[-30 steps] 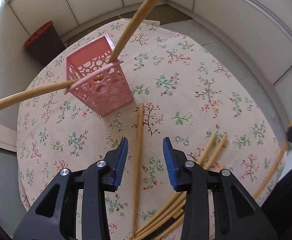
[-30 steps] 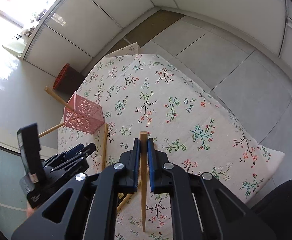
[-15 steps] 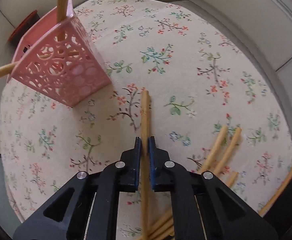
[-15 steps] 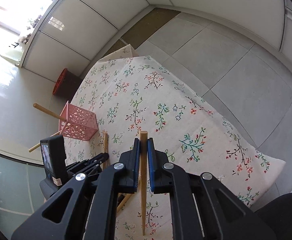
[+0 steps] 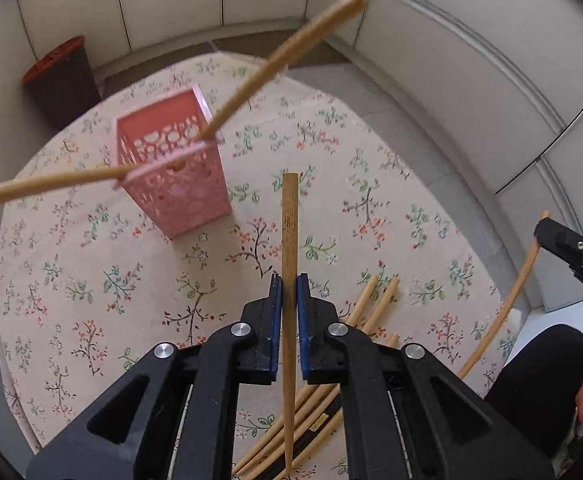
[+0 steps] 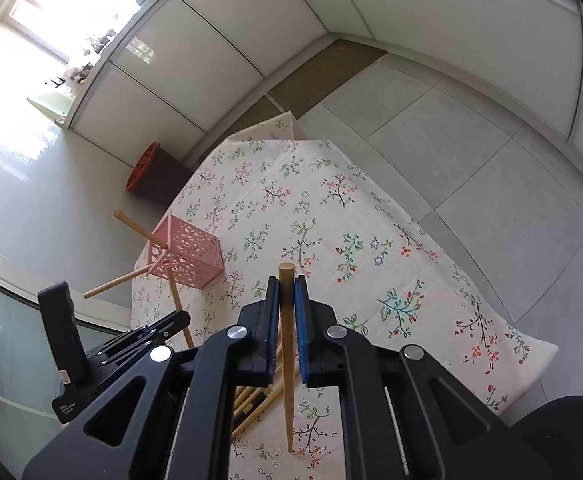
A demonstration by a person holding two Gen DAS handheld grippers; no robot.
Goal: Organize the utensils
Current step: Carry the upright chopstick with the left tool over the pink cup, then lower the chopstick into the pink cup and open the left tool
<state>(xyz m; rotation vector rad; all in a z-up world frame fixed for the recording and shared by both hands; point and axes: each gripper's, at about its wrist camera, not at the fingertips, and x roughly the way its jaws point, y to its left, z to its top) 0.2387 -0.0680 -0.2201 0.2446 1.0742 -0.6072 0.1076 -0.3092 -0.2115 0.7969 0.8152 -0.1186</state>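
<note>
The left gripper [image 5: 289, 292] is clamped on one chopstick [image 5: 290, 216], its long axis pointing ahead; the pink basket [image 5: 171, 172] stands ahead-left on the tabletop [image 5: 371, 184], nearer this hand. The right gripper [image 6: 287, 294] clamps another chopstick [image 6: 286, 280]. Two sticks lean in the basket (several loose ones remain, count unclear).

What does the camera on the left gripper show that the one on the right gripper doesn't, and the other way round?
Only the left wrist view shows the left gripper shut on its own chopstick, plus the tops of the loose chopsticks lying on the cloth.

Only the right wrist view shows the right gripper shut on its chopstick, a bright window and the table's far corner.

Both show the pink basket with two chopsticks leaning out, the floral tablecloth and the red-rimmed bin.
</note>
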